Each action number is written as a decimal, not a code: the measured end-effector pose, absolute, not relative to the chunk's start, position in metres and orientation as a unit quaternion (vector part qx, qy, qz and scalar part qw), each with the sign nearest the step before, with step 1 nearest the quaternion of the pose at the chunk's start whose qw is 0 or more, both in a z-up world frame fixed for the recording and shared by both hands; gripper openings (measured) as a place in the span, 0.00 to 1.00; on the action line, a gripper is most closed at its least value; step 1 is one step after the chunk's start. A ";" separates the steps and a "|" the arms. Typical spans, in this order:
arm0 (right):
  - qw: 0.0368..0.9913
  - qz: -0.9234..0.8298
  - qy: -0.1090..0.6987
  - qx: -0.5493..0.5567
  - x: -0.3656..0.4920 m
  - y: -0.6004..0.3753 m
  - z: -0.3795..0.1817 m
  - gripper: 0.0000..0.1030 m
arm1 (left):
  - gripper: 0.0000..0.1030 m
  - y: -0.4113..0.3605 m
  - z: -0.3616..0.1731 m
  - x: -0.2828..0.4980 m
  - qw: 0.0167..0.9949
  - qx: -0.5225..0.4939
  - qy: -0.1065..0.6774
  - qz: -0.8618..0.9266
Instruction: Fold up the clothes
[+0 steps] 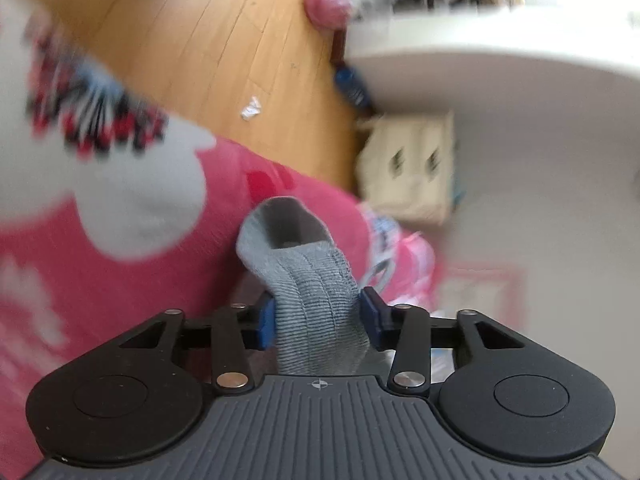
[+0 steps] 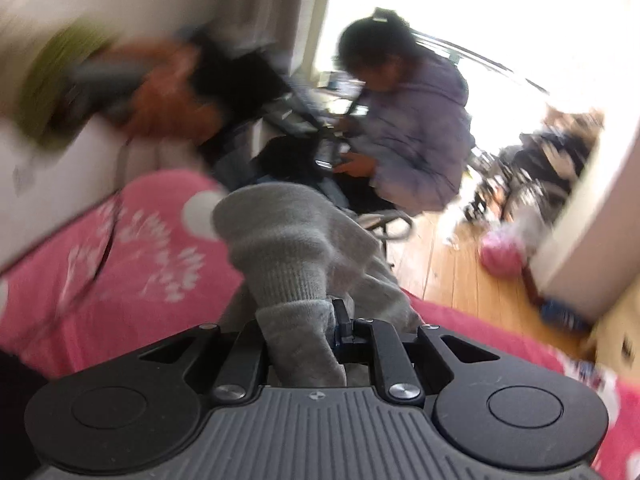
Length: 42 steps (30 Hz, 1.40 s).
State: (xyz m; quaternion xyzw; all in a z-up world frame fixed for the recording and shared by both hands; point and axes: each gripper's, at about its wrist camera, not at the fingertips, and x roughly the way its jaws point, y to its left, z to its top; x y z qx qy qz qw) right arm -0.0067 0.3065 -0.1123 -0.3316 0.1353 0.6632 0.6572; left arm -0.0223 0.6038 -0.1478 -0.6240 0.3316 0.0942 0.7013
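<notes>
Sock (image 1: 304, 280), grey and ribbed, sits pinched in my left gripper (image 1: 320, 316): both blue pads (image 1: 266, 320) press its sides, and its open cuff points up toward 12 o'clock, gaping so I see inside. Behind it lies a pink blanket (image 1: 100, 300) with white shapes, filling the view from 7 to 10 o'clock. Wood floor (image 1: 240, 40) runs from 11 to 12 o'clock, with a scrap of paper (image 1: 251, 109) on it. A white table edge (image 1: 480, 52) crosses at 1 to 2 o'clock, and a cardboard box (image 1: 408, 168) sits beneath it.

My right gripper (image 2: 298, 328) is closed on a grey sock (image 2: 288, 248) too; the fabric bunches up between the fingers and rises toward 12 o'clock. I cannot tell whether it is the same sock. The blanket (image 2: 120, 272) spreads at 9 o'clock. A person (image 2: 408, 120) in a lilac jacket sits at 1 o'clock, bent over something dark. Everything beyond the grippers is blurred.
</notes>
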 end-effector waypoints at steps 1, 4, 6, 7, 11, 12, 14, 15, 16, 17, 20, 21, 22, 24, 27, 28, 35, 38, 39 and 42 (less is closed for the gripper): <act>0.644 0.669 0.121 -0.350 -0.015 0.310 -0.115 0.14 | 0.36 0.606 -0.139 -0.015 0.714 -0.590 0.364 0.095; 0.599 0.688 0.081 -0.401 -0.041 0.320 -0.122 0.14 | 0.31 0.591 -0.118 0.015 0.761 -0.426 0.480 0.093; 0.575 0.696 0.061 -0.426 -0.055 0.327 -0.127 0.14 | 0.19 0.580 -0.103 0.035 0.776 -0.303 0.547 0.089; 0.570 0.697 0.055 -0.431 -0.059 0.332 -0.129 0.14 | 0.18 0.575 -0.096 0.046 0.777 -0.239 0.576 0.087; 0.580 0.698 0.078 -0.413 -0.054 0.353 -0.131 0.14 | 0.12 0.537 -0.101 0.063 0.760 0.016 0.646 0.061; 0.587 0.700 0.095 -0.396 -0.048 0.358 -0.130 0.14 | 0.13 0.542 -0.104 0.064 0.755 0.011 0.652 0.065; 0.602 0.702 0.140 -0.355 -0.030 0.367 -0.130 0.14 | 0.15 0.555 -0.109 0.065 0.747 -0.012 0.661 0.077; 0.608 0.702 0.158 -0.337 -0.022 0.371 -0.131 0.14 | 0.15 0.569 -0.111 0.066 0.745 -0.054 0.659 0.087; 0.612 0.701 0.174 -0.321 -0.014 0.375 -0.133 0.14 | 0.15 0.586 -0.110 0.064 0.750 -0.110 0.645 0.101; 0.616 0.700 0.188 -0.306 -0.006 0.378 -0.135 0.14 | 0.15 0.608 -0.109 0.058 0.754 -0.169 0.624 0.117; 0.623 0.699 0.213 -0.279 0.006 0.388 -0.135 0.14 | 0.18 0.658 -0.113 0.035 0.747 -0.283 0.576 0.176; 0.623 0.700 0.218 -0.273 0.008 0.390 -0.132 0.14 | 0.19 0.669 -0.113 0.026 0.745 -0.303 0.562 0.193; 0.623 0.701 0.224 -0.266 0.006 0.392 -0.131 0.15 | 0.19 0.675 -0.113 0.017 0.743 -0.314 0.556 0.201; 0.621 0.702 0.240 -0.253 -0.002 0.396 -0.129 0.17 | 0.25 0.680 -0.111 0.001 0.741 -0.329 0.547 0.207; 0.603 0.712 0.258 -0.251 -0.021 0.392 -0.127 0.37 | 0.31 0.674 -0.111 -0.016 0.745 -0.346 0.536 0.196; 0.599 0.714 0.258 -0.255 -0.030 0.389 -0.128 0.48 | 0.31 0.670 -0.112 -0.017 0.744 -0.349 0.536 0.193; 0.596 0.718 0.262 -0.243 -0.068 0.359 -0.123 0.62 | 0.31 0.639 -0.111 -0.013 0.753 -0.333 0.545 0.156; 0.609 0.712 0.278 -0.214 -0.064 0.349 -0.118 0.68 | 0.32 0.626 -0.108 -0.005 0.762 -0.318 0.548 0.137; 0.614 0.707 0.283 -0.209 -0.061 0.348 -0.119 0.68 | 0.33 0.622 -0.107 -0.003 0.765 -0.313 0.548 0.131; 0.631 0.692 0.299 -0.181 -0.049 0.343 -0.117 0.68 | 0.38 0.610 -0.103 0.005 0.772 -0.297 0.550 0.112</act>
